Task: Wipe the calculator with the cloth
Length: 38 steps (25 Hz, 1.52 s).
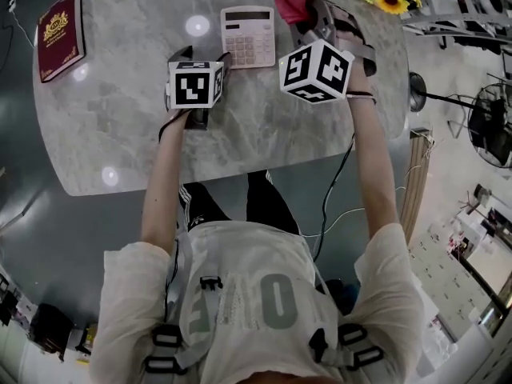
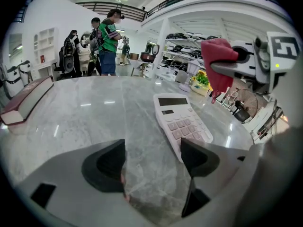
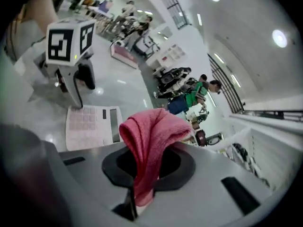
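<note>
Right claw [image 3: 144,174] is clamping the pink cloth [image 3: 151,136], holding it above the tabletop [image 1: 264,134], just right of the calculator [image 1: 248,36]. The calculator is lying flat near the far edge. Left claw [image 2: 154,162] is standing apart, empty, beside the calculator's near left corner.

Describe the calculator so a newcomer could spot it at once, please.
On the grey marble table, look midway along the far edge. The calculator lies flat there, pale and keyed, unlike the dark red book far left and the pink cloth just right.
</note>
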### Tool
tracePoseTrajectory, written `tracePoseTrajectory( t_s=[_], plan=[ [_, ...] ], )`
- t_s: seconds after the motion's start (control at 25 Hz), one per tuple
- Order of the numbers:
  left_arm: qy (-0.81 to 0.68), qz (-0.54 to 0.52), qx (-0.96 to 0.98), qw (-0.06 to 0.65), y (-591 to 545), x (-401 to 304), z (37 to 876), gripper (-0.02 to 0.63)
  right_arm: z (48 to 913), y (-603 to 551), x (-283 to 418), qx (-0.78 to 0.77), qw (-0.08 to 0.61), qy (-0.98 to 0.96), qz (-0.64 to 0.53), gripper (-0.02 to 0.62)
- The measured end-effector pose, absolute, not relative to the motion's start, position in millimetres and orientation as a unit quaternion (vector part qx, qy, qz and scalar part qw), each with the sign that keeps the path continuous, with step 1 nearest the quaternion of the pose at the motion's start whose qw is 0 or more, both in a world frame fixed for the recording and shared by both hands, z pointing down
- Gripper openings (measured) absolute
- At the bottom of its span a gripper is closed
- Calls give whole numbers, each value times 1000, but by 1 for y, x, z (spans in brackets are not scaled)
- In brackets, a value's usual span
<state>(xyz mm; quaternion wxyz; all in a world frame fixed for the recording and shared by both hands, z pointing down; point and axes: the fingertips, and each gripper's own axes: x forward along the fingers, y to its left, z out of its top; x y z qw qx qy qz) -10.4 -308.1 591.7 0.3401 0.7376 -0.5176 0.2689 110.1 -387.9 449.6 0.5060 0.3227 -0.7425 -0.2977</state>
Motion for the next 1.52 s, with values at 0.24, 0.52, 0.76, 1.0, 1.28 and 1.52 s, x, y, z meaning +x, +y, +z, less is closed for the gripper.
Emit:
tracePoseTrajectory(
  t_s=[0.24,0.52,0.76,1.0,1.28,1.52],
  plan=[
    [-514,271,739,341,-310,-11,591,360,497,-398,83,209,578,-693,-377,54],
    [-514,271,739,341,-311,-14,593,360,546,-402,79,160,628,-659,-382,54],
    [-512,269,742,339,-312,-13,594,360,561,-401,81,162,640,-649,-379,54],
    [-513,270,741,340,-312,-14,595,360,564,-398,81,167,638,-654,-370,54],
    [-514,270,739,341,-311,-14,593,360,580,-365,88,143,648,-667,-340,52],
    [-514,267,740,341,-312,-14,595,361,587,-329,94,143,644,-681,-316,51]
  ],
)
